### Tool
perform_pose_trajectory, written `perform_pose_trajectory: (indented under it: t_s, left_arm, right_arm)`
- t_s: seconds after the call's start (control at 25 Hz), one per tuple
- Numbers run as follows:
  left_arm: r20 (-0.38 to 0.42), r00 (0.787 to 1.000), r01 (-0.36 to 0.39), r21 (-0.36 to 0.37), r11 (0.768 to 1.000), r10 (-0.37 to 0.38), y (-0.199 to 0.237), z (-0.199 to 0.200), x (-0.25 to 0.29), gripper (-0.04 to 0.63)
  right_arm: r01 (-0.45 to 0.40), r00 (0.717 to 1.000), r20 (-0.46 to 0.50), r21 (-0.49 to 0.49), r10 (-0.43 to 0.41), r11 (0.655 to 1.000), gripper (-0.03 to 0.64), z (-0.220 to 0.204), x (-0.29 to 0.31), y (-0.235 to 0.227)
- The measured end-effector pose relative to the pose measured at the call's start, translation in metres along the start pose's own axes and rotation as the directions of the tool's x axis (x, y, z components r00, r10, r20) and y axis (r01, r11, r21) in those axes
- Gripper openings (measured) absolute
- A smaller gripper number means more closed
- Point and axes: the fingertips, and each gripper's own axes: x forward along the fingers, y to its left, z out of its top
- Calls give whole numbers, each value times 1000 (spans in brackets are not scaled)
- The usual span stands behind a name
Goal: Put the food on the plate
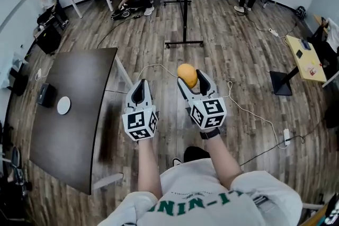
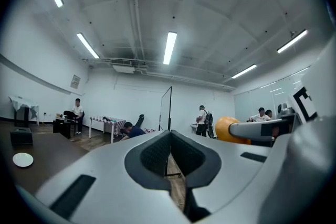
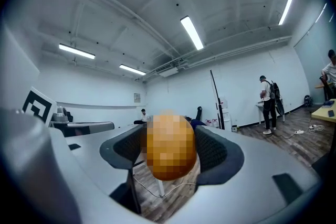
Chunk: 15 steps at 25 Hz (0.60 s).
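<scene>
An orange-yellow round piece of food [image 1: 187,74] sits between the pads of my right gripper [image 1: 190,81], which is shut on it and held up in the air over the wooden floor. In the right gripper view the food [image 3: 170,147] fills the gap between the two dark pads [image 3: 218,152]. My left gripper [image 1: 139,88] hangs beside it to the left, shut and with nothing in it. A small white plate [image 1: 63,105] lies on the dark table [image 1: 74,135] far to the left; in the left gripper view the plate [image 2: 23,159] shows low at the left edge.
A black box [image 1: 45,94] stands on the table just behind the plate. A black pole stand [image 1: 184,39] is ahead on the floor, and a white cable [image 1: 249,114] trails to the right. Several people are along the far wall. A yellow table [image 1: 307,58] is at the right.
</scene>
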Motion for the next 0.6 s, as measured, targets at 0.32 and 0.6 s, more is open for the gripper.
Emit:
perform_pose_trajectory:
  t_s: [0.32,0.6]
  left_arm:
    - [-9,994,-110,21,994,110,65,0,18,14]
    - [-10,974,-224,71,972,225,125,11,83,14]
  right_arm:
    - [-126,992,-11,8,126,992,313,-5,76,38]
    - [-234,972,-15,37,235,972,313,-1,190,43]
